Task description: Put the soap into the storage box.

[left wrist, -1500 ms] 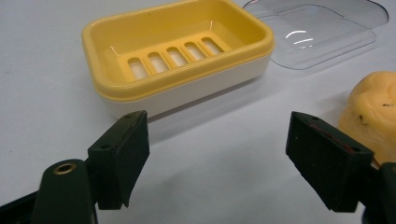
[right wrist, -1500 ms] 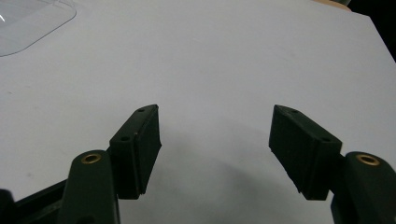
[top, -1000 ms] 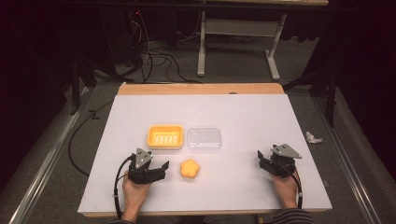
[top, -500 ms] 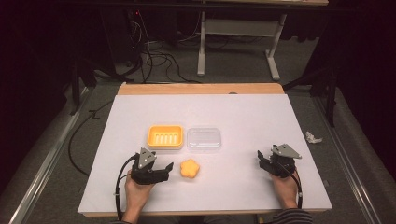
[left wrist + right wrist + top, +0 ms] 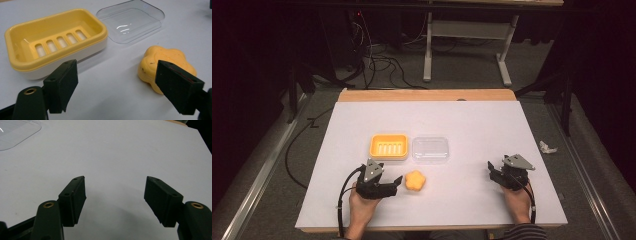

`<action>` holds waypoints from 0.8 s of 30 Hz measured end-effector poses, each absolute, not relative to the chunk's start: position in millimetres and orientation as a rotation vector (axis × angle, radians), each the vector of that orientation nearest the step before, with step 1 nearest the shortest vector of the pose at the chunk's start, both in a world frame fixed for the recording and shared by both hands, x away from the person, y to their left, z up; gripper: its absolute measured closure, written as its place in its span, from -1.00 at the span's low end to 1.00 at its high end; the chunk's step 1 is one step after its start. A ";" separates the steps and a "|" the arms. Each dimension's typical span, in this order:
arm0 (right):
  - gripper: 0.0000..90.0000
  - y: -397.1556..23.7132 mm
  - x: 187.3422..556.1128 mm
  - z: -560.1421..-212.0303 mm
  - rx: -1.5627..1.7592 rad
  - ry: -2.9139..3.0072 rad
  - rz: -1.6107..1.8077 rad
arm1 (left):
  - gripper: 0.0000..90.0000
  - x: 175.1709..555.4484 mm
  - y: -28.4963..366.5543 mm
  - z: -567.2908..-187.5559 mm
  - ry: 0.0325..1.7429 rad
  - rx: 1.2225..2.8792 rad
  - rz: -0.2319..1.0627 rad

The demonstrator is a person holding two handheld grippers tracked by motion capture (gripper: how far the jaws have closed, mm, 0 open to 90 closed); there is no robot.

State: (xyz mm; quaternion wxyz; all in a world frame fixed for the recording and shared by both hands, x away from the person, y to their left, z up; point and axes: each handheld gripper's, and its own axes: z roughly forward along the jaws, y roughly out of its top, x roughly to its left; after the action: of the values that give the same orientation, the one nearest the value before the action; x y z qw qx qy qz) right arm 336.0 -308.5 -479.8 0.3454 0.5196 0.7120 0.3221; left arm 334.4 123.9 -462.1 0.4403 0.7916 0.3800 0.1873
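The left gripper (image 5: 393,183) is being held wide open, empty, just beside the soap (image 5: 415,181), which is lying on the table (image 5: 472,120); the right gripper (image 5: 493,171) is being held open, gripping nothing; beyond, the soap dish (image 5: 388,146) and clear lid (image 5: 430,149) are sitting side by side

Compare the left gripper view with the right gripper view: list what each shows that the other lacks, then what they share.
Left gripper view alone: the yellow soap dish, empty, and the orange flower-shaped soap lying on the table partly behind one finger of the left gripper. Right gripper view alone: the right gripper, open over bare table. Shared: the clear lid, of which the right gripper view catches just a corner, and the white table.
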 end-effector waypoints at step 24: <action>-0.24 -308.5 335.9 -479.8 1.349 1.848 0.837 | -0.63 331.1 99.6 -458.5 0.870 2.025 0.410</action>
State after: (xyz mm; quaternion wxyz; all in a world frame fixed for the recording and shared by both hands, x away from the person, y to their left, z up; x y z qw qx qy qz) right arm 335.9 -308.5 -479.8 0.3455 0.5197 0.7117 0.3224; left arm 331.1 99.6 -458.5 0.4350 0.8134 0.3493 0.1648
